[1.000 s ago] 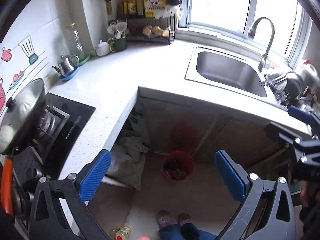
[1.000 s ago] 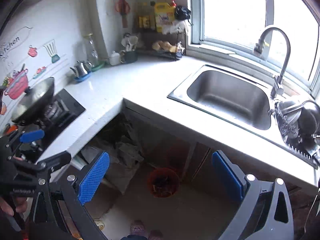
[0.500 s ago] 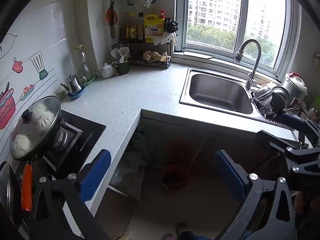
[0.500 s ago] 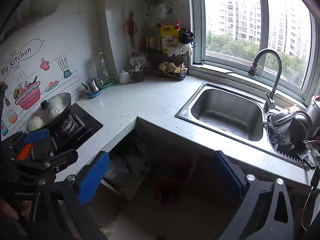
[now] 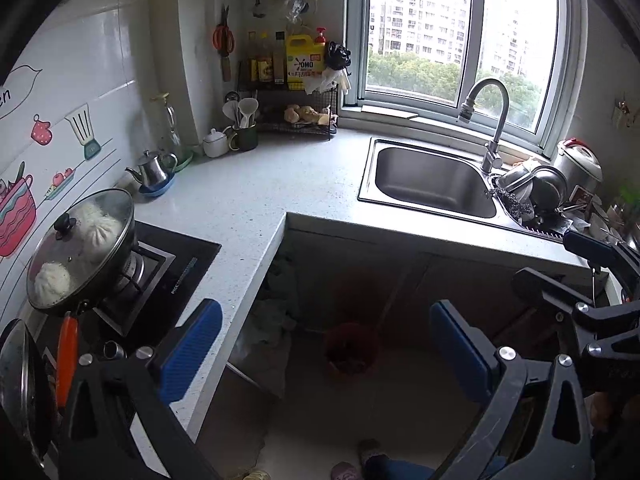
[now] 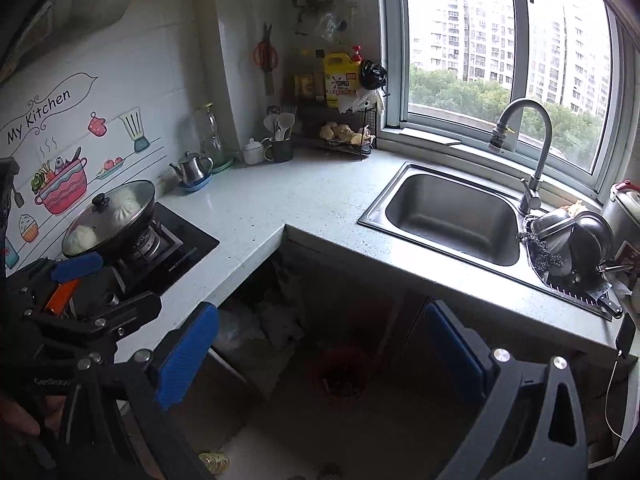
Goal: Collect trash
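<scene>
A red waste bin [image 5: 351, 347] [image 6: 341, 372] stands on the floor in the dark corner under the L-shaped worktop [image 5: 256, 192] [image 6: 304, 200]; its contents are too dark to make out. My left gripper [image 5: 326, 342] is open, held high above the floor, with nothing between its blue pads. My right gripper [image 6: 322, 344] is open too and empty, also high over the bin. Each gripper shows at the edge of the other's view: the right gripper [image 5: 592, 280] and the left gripper [image 6: 92, 292]. No loose trash shows on the worktop.
A steel sink [image 5: 434, 182] [image 6: 452, 216] with tap sits under the window, dishes [image 5: 536, 194] to its right. A lidded pan [image 5: 80, 248] [image 6: 108, 216] rests on the hob at left. A rack [image 5: 296, 92], kettle [image 5: 154, 170] and cups line the back corner. Crumpled bags [image 5: 272, 320] lie under the counter.
Both grippers have risen and tilted up: the bin has shrunk and darkened in view, and the window, wall and whole worktop have come into sight. Both stay open.
</scene>
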{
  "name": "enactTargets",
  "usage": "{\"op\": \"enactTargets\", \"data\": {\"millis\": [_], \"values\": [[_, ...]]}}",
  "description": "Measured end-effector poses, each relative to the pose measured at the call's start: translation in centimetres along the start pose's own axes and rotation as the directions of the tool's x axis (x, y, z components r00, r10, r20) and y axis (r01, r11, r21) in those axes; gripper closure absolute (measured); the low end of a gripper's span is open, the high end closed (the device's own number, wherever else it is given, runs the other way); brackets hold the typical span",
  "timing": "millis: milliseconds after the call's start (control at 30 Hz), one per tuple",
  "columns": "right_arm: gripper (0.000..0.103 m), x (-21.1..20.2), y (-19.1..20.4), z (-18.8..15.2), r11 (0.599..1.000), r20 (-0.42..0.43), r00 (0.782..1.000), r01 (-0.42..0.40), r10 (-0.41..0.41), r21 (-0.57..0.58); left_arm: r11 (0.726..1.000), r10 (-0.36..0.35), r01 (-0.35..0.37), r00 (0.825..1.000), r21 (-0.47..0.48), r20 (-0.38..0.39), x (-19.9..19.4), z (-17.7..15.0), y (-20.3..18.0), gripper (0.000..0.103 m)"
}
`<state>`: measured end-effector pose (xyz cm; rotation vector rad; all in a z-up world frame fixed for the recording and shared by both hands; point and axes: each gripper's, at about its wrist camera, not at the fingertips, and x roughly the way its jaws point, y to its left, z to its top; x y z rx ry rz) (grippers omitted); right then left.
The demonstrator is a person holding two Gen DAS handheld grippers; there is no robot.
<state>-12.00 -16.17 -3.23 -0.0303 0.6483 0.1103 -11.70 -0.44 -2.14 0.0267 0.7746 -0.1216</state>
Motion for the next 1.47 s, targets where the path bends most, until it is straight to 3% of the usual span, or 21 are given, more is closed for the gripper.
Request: {"op": "enactTargets", "data": {"millis": [1467], "values": [[0.000,-1.5,0.6,-1.7,1.000,-0.039,0.999,0.008,-0.007,0.025,0.999,-0.024,0.023,0.999,-0.023,-0.029,-0.5,-1.1,-0.9,0.000]]}}
